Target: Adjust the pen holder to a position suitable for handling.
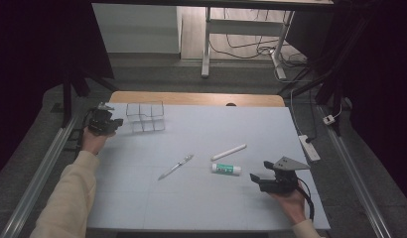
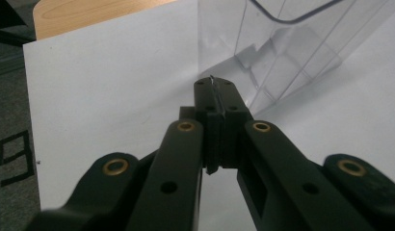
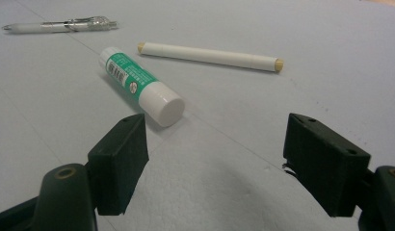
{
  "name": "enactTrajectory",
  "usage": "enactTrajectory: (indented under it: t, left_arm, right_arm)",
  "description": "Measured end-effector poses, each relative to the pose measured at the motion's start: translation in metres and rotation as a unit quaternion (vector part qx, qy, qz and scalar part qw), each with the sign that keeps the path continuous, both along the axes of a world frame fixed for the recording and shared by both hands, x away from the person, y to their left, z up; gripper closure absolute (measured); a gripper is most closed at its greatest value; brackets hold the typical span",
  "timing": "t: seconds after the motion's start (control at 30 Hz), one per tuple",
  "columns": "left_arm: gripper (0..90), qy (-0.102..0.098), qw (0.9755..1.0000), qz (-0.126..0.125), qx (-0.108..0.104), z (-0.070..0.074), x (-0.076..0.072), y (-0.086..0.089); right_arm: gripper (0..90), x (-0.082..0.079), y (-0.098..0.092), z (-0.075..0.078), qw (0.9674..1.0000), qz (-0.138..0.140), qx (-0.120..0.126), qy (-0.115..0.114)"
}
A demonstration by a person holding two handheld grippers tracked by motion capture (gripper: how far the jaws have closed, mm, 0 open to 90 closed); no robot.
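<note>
Risk entry, stationery sorting at the counter (image 1: 201,198). Left tongs (image 1: 115,122), upper left of the high view, are pressed fully together, seemingly pinching a thin clear edge of the clear organiser (image 1: 145,117); the left gripper view is too close to be sure. If that edge is held, a pull or twist could drag or tip the light, empty organiser; if not, the closed tips may simply shove it across the smooth sheet. Right tongs (image 1: 258,171), lower right of the high view, stand wide apart and empty, aimed at the glue stick (image 1: 226,169) just beside them at centre right. The glue stick is round and lies on its side, so a one-sided touch could roll it toward the white marker (image 1: 229,151) or the pen (image 1: 175,166). View differences: the right gripper view shows the glue stick (image 3: 140,85) cap-end toward the tongs (image 3: 229,168), its green label, and the marker's (image 3: 210,56) tan ends; the high view alone shows the organiser's compartment grid and how far it sits from the three items. The left gripper view shows the organiser wall (image 2: 282,53) and the shut tongs (image 2: 216,91).
</note>
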State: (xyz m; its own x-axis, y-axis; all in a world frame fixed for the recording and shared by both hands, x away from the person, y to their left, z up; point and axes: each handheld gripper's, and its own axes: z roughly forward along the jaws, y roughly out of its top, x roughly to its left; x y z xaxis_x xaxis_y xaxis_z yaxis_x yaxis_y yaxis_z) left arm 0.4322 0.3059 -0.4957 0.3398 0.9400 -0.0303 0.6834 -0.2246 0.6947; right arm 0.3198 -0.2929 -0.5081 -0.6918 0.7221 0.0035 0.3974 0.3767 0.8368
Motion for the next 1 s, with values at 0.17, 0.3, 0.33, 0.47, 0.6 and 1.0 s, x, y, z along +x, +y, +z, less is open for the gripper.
enactTrajectory:
  t: [0.17,0.3,0.33,0.47,0.6,1.0]
  left_arm:
    - [88.7,0.002,1.0000,-0.004,-0.008,-0.004,0.005,0.001]
    - [88.7,0.005,0.9999,-0.008,-0.010,-0.008,0.010,0.000]
    - [88.7,0.005,0.9999,-0.009,-0.011,-0.008,0.011,0.000]
    - [88.7,0.005,0.9998,-0.012,-0.017,-0.011,0.016,0.000]
    - [88.7,0.005,0.9998,-0.013,-0.016,-0.011,0.020,-0.002]
    - [88.7,0.009,0.9998,-0.015,-0.010,-0.016,0.024,-0.007]
  right_arm:
    - [23.1,-0.001,0.000,0.000,1.0000,0.000,-0.001,0.000]
    - [23.1,-0.001,0.000,-0.001,1.0000,0.000,0.002,0.000]
    - [23.2,0.000,0.000,-0.001,1.0000,0.002,0.004,0.001]
    - [23.2,0.000,0.000,-0.001,1.0000,0.003,0.005,0.001]
    - [23.2,0.000,0.000,-0.002,1.0000,0.003,0.003,0.002]
    - [23.1,0.001,0.000,-0.004,0.9999,0.006,0.005,0.007]
